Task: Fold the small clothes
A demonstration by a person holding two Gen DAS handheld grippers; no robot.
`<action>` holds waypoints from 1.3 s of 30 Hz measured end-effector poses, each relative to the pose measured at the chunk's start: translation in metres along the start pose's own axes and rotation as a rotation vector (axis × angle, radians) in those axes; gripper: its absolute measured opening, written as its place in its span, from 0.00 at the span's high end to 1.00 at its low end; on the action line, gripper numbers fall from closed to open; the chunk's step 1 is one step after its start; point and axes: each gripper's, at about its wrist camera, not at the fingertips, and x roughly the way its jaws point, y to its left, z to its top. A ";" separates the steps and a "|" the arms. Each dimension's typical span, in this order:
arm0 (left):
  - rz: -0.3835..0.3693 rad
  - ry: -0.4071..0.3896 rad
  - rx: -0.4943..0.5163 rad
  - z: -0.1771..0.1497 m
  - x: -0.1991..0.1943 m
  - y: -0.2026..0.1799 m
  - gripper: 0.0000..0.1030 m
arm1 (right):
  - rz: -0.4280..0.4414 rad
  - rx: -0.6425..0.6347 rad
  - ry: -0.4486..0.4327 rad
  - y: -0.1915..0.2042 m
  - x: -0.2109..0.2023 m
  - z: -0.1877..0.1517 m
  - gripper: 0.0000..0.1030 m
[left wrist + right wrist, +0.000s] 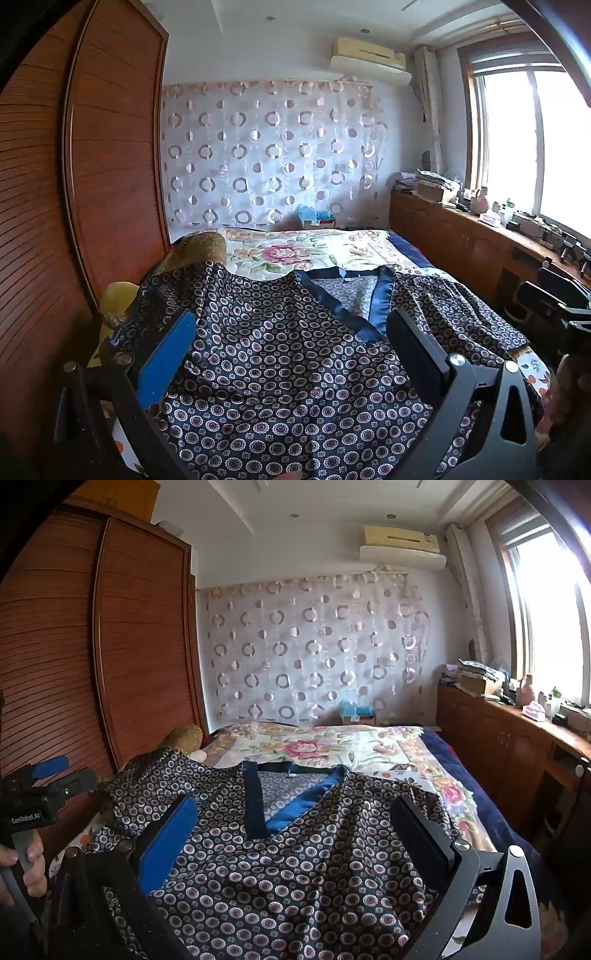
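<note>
While the shirt (280,369) lies flat on the bed (295,251) | both grippers (291,354) (295,842) released above shirt | folding not started

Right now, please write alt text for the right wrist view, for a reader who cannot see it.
A dark patterned top with a blue V-neck trim lies spread on a floral bedspread, between the open fingers of the right hand-held gripper. A wooden wardrobe stands left.

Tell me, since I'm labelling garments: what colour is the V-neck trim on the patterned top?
Solid satin blue; the trim shows best in the right wrist view.
</note>
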 end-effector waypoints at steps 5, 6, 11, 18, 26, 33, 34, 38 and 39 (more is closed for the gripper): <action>-0.004 -0.001 0.003 0.000 0.000 0.002 0.00 | 0.001 0.005 -0.005 0.001 -0.002 0.000 0.00; -0.003 -0.002 0.003 0.000 0.000 0.003 0.00 | 0.001 0.006 -0.005 0.001 -0.002 0.000 0.00; 0.000 -0.002 0.007 -0.002 -0.001 0.001 0.00 | 0.006 0.010 0.004 -0.004 0.003 0.000 0.00; 0.002 -0.001 0.012 -0.003 -0.001 -0.002 0.00 | 0.004 0.005 0.009 -0.001 0.003 0.000 0.00; 0.001 0.001 0.012 -0.003 0.001 -0.002 0.00 | 0.006 0.009 0.017 -0.002 0.004 -0.001 0.00; 0.002 0.002 0.012 -0.004 0.004 -0.002 0.00 | 0.005 0.011 0.023 -0.003 0.005 0.000 0.00; 0.001 0.002 0.012 -0.004 0.004 -0.002 0.00 | 0.006 0.012 0.023 -0.003 0.005 0.000 0.00; 0.002 0.001 0.014 -0.004 0.000 -0.003 0.00 | 0.005 0.012 0.020 -0.003 0.005 0.001 0.00; 0.002 0.001 0.014 -0.005 0.000 -0.003 0.00 | 0.004 0.012 0.020 -0.003 0.005 0.001 0.00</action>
